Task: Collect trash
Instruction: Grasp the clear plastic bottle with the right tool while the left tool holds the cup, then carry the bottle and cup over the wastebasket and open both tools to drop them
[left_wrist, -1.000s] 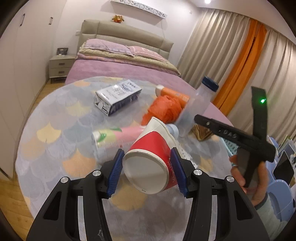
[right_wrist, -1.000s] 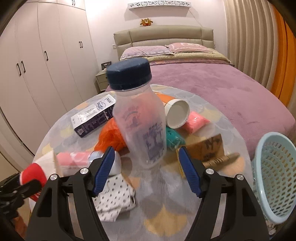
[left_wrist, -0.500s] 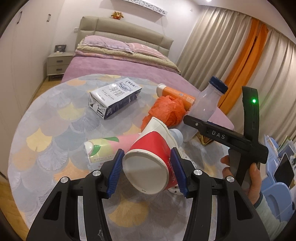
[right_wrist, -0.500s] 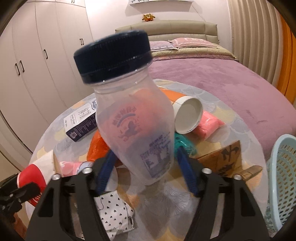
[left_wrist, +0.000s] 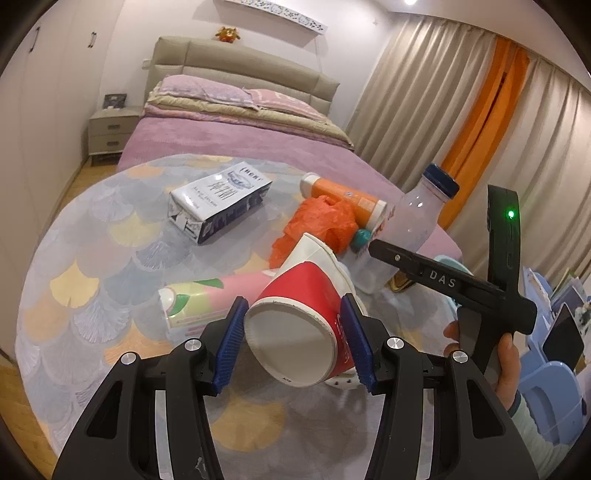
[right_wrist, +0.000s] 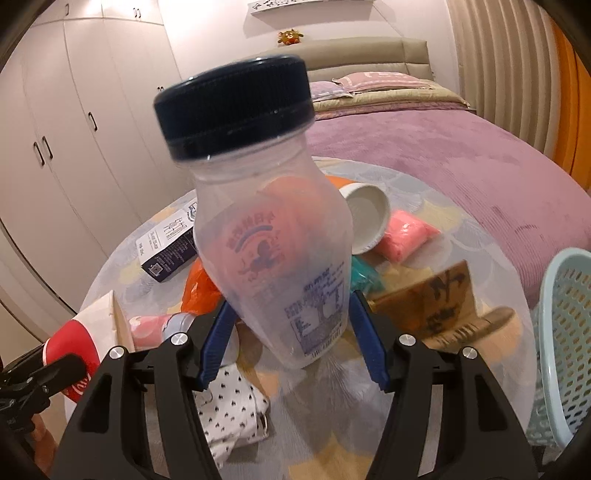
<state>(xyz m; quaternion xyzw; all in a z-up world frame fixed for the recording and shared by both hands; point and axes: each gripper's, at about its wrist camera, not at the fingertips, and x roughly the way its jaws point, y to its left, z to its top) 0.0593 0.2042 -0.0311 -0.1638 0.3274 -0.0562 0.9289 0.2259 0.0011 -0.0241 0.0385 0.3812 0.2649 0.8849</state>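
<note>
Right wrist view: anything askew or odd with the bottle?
Yes. The clear plastic bottle with the dark blue cap leans left between the right gripper pads instead of standing upright. It looks empty, cap on, nothing spilled. The left gripper holds a red and white paper cup sideways.

The clear bottle (right_wrist: 271, 236) hides much of the orange bag (right_wrist: 199, 288); the basket (right_wrist: 565, 332) is cut off at the right edge.

purple bed (left_wrist: 236, 147), white wardrobes (right_wrist: 74, 122), beige curtains (left_wrist: 417, 110)
</note>
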